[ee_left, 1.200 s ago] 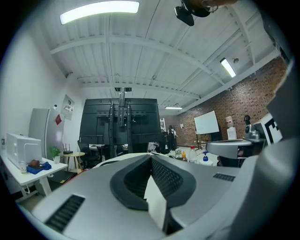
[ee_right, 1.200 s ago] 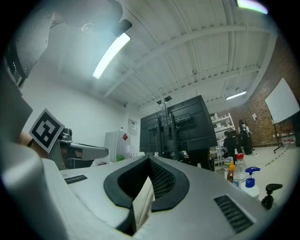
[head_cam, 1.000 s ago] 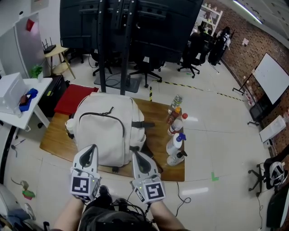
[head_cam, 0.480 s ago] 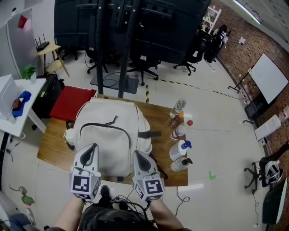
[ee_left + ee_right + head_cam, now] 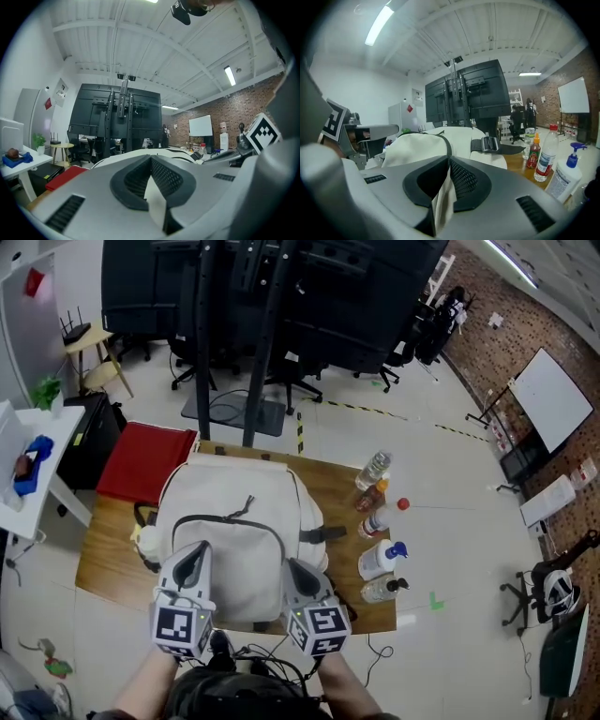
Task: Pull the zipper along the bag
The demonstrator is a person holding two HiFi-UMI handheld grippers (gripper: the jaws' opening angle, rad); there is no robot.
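Observation:
A cream-white backpack [image 5: 234, 498] lies flat on a wooden table [image 5: 103, 554], and a dark zipper [image 5: 228, 519] arcs across its front panel. The zipper pull [image 5: 247, 506] lies near the top of that arc. My left gripper [image 5: 195, 550] hovers over the bag's near left corner, jaws shut with nothing between them. At the near right corner is my right gripper [image 5: 297, 567], also shut and empty. In the right gripper view the backpack [image 5: 417, 147] and its zipper [image 5: 442, 139] lie just beyond the closed tips [image 5: 450, 160]. The left gripper view shows closed tips [image 5: 151, 158].
Several bottles [image 5: 379, 538], among them a spray bottle [image 5: 381, 560], stand along the table's right side. A black strap with a buckle [image 5: 323, 534] hangs off the bag's right side. A red mat [image 5: 142, 460] and dark screen stands [image 5: 253, 343] are behind the table.
Both grippers have come forward and slightly lower, so they now overlap the backpack's near edge. The bag and bottles have not moved on the table.

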